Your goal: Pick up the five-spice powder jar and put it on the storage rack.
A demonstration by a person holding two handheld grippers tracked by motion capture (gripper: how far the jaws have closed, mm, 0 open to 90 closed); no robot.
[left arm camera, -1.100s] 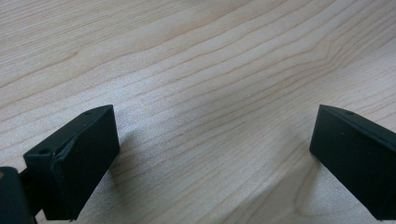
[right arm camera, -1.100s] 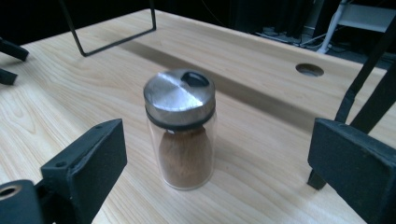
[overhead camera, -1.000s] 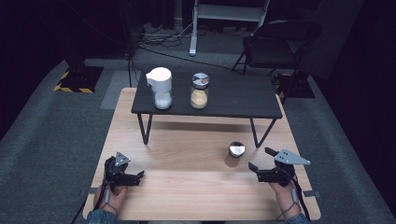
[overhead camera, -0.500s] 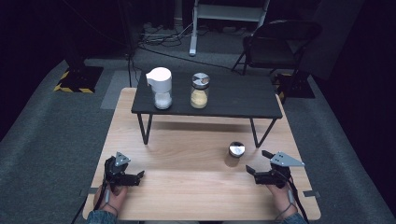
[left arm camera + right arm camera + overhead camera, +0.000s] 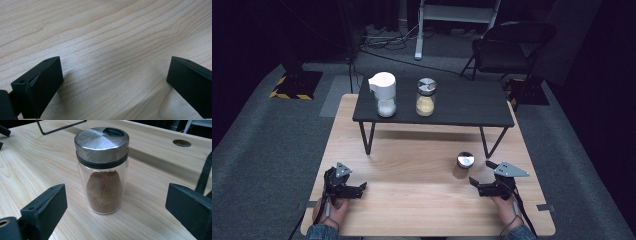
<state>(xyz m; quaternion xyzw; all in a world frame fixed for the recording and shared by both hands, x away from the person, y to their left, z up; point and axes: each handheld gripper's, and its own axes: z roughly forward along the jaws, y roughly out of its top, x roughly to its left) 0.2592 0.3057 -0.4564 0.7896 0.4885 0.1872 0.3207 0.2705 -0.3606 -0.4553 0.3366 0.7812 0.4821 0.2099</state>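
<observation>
Right gripper view, unlabelled spice jar (image 5: 102,172) upright on wooden table (image 5: 37,165), right tool (image 5: 116,211) open, left tool (image 5: 112,87) open

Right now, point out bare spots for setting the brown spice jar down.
Free: the wooden table between the left gripper and right gripper, and the black shelf's right half. Crowded: its left half, by the white-lidded jar and yellow-filled jar.

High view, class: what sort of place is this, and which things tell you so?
Probably a recording studio or lab set-up, not a kitchen: dark surroundings, cables on the carpet, a folding chair, and a wooden table staged with a few shaker jars.
</observation>
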